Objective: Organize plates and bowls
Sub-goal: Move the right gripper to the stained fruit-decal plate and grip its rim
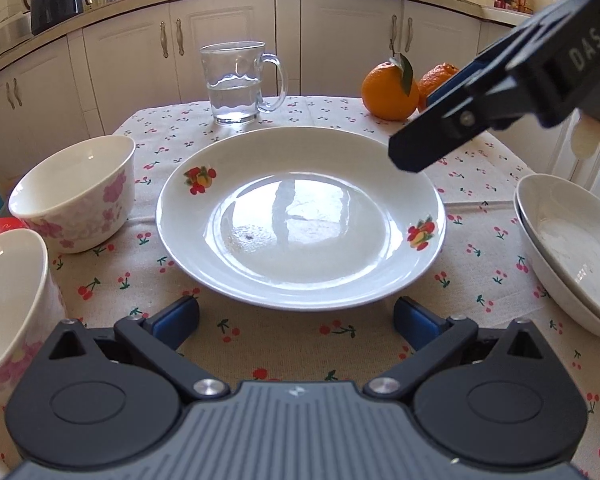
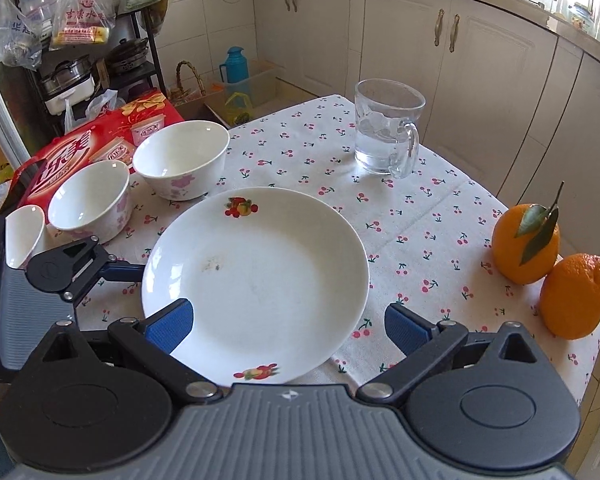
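A glossy round white plate [image 1: 300, 216] with fruit decals lies flat mid-bench on the cherry-print cloth [image 1: 260, 344], with both the left gripper [image 1: 296, 320] and the right gripper [image 2: 288, 328] spread apart and empty at its near rim. Only the left view shows the stacked shallow white dishes [image 1: 572, 248] right of the plate; the right view adds a third floral bowl [image 2: 24, 232] and a red carton [image 2: 100, 140] beyond its left side. Behind the plate stand a ribbed glass mug [image 1: 240, 84] of water and two dimpled oranges [image 1: 392, 88]
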A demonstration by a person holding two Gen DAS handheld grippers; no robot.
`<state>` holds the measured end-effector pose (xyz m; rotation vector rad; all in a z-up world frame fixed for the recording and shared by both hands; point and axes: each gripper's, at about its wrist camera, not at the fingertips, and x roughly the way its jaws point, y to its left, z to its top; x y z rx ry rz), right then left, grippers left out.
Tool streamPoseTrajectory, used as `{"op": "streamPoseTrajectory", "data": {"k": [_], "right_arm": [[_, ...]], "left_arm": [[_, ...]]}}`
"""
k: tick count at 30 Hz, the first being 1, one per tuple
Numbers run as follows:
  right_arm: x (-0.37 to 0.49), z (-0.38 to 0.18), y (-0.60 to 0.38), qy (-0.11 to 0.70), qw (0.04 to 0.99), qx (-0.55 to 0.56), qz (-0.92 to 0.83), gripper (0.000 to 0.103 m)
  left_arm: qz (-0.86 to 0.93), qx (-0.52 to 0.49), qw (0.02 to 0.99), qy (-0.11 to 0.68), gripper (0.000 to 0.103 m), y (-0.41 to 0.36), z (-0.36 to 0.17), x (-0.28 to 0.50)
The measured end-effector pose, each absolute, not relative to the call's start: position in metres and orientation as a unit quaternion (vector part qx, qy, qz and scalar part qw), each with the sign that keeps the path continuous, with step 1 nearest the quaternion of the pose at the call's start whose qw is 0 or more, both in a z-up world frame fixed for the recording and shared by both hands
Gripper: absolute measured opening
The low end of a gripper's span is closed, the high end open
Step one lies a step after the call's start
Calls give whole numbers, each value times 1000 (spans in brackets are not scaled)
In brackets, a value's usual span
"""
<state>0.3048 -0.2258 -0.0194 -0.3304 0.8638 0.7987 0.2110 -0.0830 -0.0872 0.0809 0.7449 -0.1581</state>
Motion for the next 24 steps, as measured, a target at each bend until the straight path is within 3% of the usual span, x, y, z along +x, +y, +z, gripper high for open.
{"op": "streamPoseTrajectory", "data": {"k": [11, 24], "right_arm": [[352, -56, -204, 464, 791, -154, 368, 103], [395, -73, -187, 467, 759, -140, 431, 100]], "left_arm": [[-83, 43, 926, 365, 103, -82, -87, 213], [-88, 38, 929, 359, 99, -80, -86, 217]]}}
